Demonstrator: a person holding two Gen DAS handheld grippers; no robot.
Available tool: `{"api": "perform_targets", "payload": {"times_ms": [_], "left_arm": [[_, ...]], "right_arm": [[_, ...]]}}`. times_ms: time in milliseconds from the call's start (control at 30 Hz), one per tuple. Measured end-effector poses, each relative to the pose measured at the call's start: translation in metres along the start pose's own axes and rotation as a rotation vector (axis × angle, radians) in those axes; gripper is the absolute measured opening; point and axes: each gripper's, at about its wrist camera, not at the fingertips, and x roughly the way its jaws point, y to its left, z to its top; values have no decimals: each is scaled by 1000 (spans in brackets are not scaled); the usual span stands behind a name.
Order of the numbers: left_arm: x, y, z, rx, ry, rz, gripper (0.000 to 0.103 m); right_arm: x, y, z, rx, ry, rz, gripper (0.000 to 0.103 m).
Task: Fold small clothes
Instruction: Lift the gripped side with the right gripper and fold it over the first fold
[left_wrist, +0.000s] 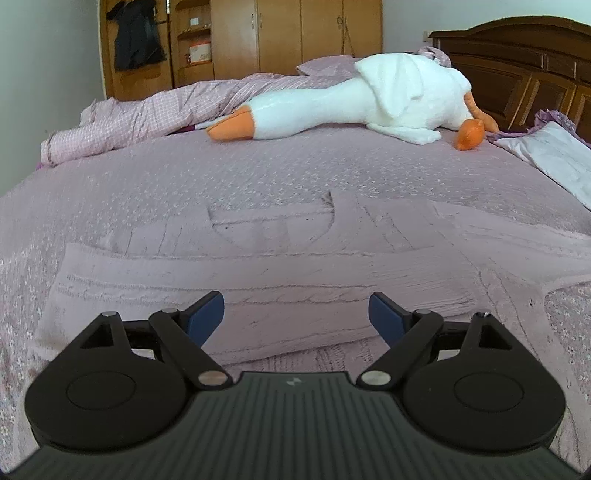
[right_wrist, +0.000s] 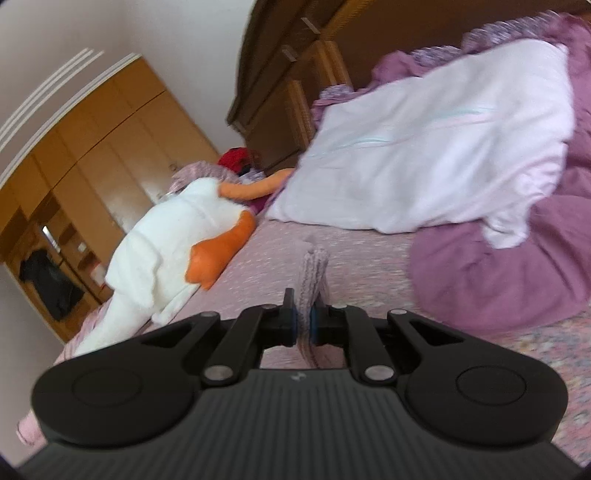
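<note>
Two grippers are in view. Left gripper (left_wrist: 296, 314) hovers with fingers spread wide and nothing held, above a mauve knitted sweater (left_wrist: 258, 269) lying flat on the bed (left_wrist: 147, 177), nearer than the plush goose (left_wrist: 369, 99). Right gripper (right_wrist: 303, 326) is clamped on a fold of sweater knit (right_wrist: 314, 273), right of the goose.

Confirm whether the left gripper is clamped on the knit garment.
No, the left gripper hangs open above the knit garment, touching nothing.
</note>
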Motion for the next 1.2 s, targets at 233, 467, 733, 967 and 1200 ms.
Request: {"api": "perform_targets", "payload": {"times_ms": [233,467,733,967,1200], "left_arm": [[-7,10,2,11,-21,24,90],[-14,35,2,-7,-30,57,90],[-19,70,-2,-85,-26,78,90],[-30,99,-10,-70,-49,86,90],[-31,131,-13,-37,-48,70,90]], "right_arm": [[3,41,-10,-136,-1,-13,9],[-2,90,-24,-260,-10,6,9],[-12,155,-56,-345,3,65,9],[-23,215,-81,-379,-8,150,9],[-35,274,-117,-459,7,200,9]]}}
